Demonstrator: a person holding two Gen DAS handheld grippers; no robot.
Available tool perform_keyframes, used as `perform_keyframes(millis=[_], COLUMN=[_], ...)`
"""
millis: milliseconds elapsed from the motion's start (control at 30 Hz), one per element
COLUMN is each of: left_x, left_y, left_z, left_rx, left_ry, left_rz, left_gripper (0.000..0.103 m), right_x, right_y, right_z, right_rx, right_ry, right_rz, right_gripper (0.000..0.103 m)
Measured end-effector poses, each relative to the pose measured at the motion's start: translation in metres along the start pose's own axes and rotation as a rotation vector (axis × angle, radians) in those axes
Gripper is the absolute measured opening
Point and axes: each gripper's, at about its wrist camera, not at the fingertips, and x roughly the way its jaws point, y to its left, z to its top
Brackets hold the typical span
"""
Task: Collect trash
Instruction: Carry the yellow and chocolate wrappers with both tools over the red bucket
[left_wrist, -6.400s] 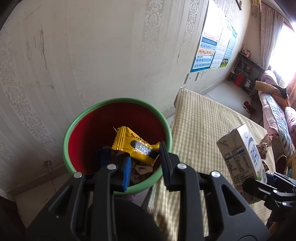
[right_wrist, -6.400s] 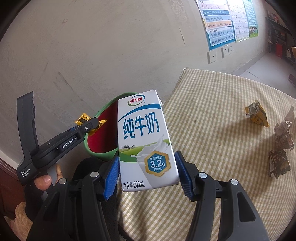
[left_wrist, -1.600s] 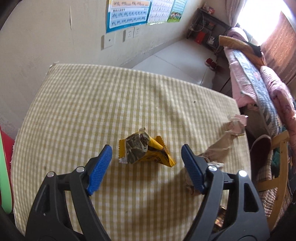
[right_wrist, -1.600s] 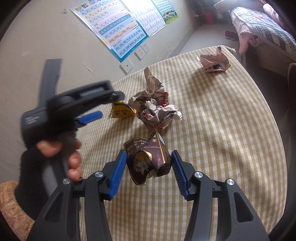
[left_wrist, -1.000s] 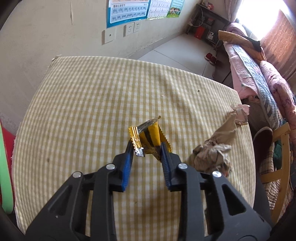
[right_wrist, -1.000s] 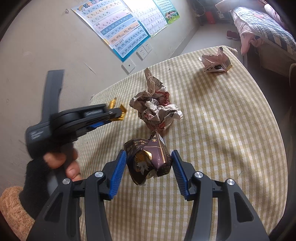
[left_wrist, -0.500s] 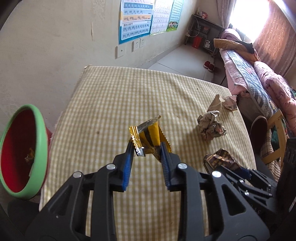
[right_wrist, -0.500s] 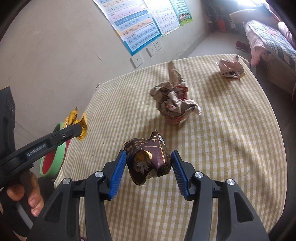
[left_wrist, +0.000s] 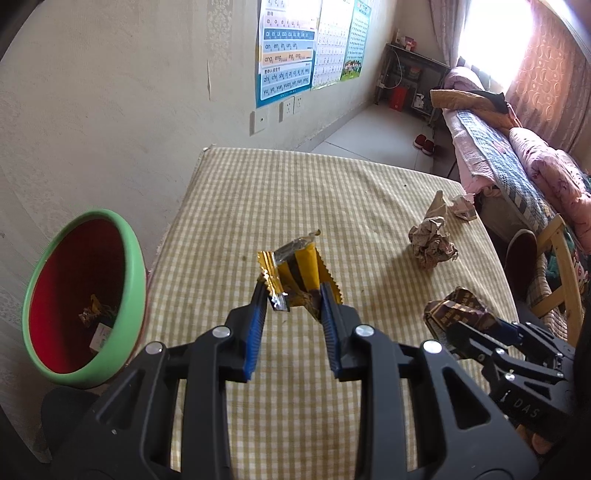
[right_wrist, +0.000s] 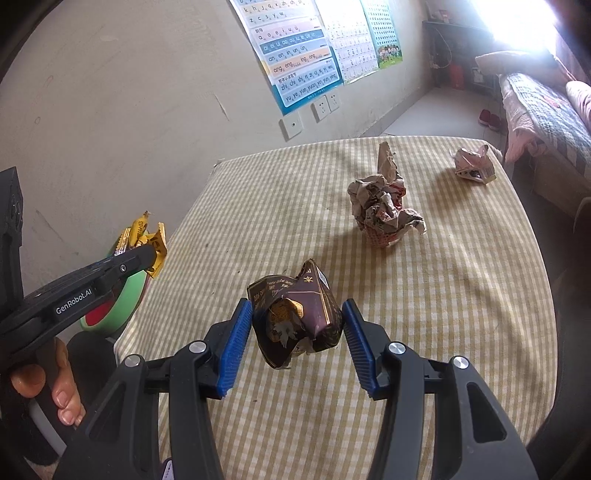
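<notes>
Wall posters (left_wrist: 286, 55), wall sockets (left_wrist: 290, 107), bed (left_wrist: 517, 177), red slippers (left_wrist: 424, 143)

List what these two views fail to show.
- Bin contents: left view, too small and shadowed to identify.
- Bin in the right view: mostly hidden behind the left gripper and yellow wrapper.
- Dark carton underside: hidden by its own crumpled body.
- Small pink carton: print too small to read.
</notes>
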Motion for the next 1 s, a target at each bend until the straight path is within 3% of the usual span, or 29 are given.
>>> perform_keyframes(millis=[1000], left_x=[-0.029], left_y=[0.048], left_z=[-0.004], left_rx=[-0.062], left_ry=[-0.081], left_rz=[0.029], left_gripper=[0.028], right_x=[-0.015], right_y=[0.073], right_z=[0.009], right_rx=[-0.155], right_ry=[0.011], right_rz=[0.041], right_gripper=[0.049])
